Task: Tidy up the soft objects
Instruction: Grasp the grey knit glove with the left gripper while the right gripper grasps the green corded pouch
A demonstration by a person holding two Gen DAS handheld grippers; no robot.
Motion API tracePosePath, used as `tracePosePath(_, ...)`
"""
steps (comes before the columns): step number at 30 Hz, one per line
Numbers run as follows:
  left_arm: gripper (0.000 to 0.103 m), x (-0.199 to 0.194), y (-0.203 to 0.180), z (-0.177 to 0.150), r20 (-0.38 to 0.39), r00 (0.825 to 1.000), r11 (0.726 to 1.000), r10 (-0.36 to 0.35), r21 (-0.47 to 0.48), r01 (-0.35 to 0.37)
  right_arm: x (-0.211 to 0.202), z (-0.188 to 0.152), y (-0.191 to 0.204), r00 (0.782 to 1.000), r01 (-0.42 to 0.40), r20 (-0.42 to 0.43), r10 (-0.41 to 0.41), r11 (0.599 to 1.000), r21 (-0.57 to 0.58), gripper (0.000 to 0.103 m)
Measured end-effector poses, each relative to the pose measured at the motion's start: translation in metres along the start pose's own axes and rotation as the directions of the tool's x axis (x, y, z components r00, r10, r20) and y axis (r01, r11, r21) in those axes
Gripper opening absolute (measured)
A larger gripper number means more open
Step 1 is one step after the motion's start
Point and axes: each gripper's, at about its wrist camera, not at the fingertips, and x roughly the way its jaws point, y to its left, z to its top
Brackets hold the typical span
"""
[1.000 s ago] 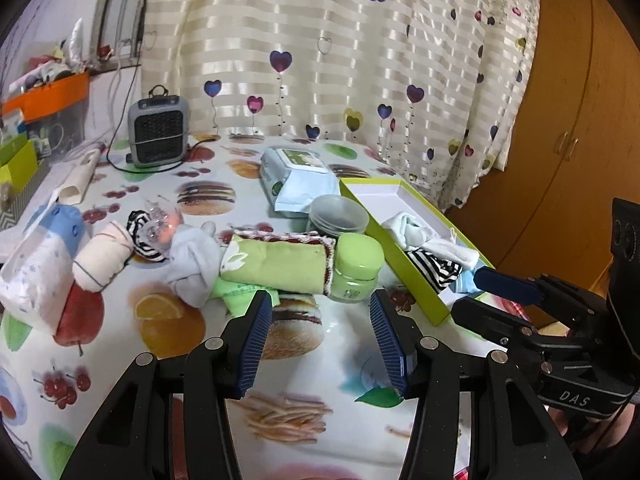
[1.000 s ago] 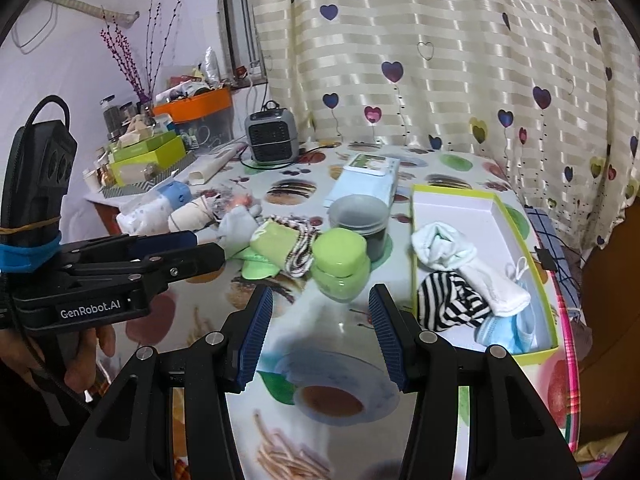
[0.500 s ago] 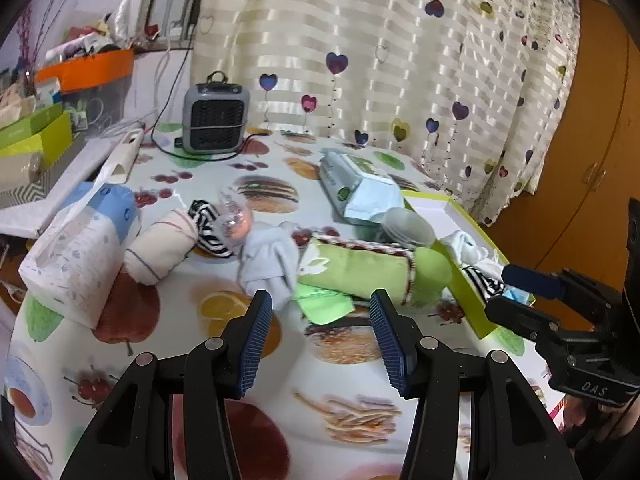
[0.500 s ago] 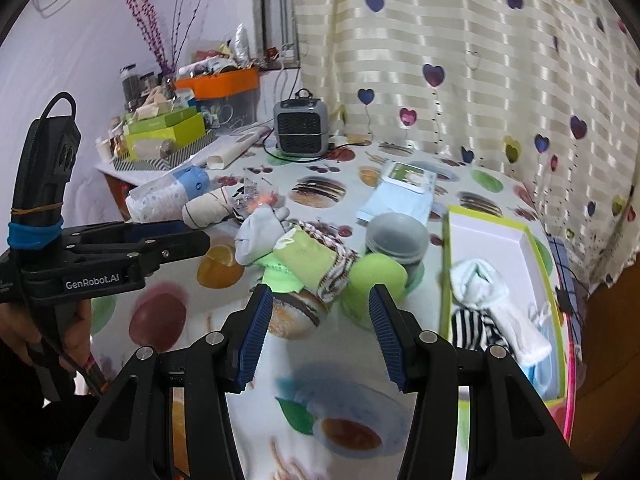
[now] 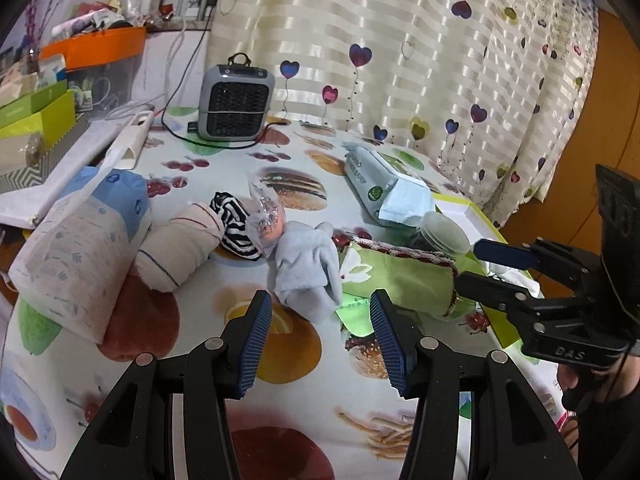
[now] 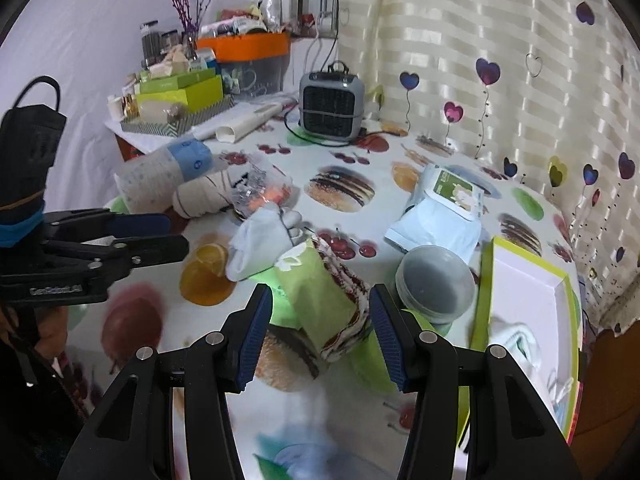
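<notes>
Both tools gape empty: left tool point(image 5: 318, 336), right tool point(image 6: 320, 334).

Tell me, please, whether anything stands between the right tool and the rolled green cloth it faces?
Nothing visible does. The right tool is open, and the rolled green cloth lies on the table just ahead of its gap, with only bare tablecloth in front. The grey lidded jar sits beside the roll, not in the way.

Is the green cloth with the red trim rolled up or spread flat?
Rolled: the green cloth lies as a bundle, its trim spiralling at the end.
</notes>
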Motion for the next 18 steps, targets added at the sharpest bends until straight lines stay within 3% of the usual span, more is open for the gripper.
tracePosePath(18, 0.051, 0.055, 0.013, 0.018, -0.092, 0.995, 0.998, -0.049, -0.038, 0.046, 0.054, 0.017, -0.003, 0.985, -0.055, -0.172, 0.032, 0.99, -0.131, 0.051)
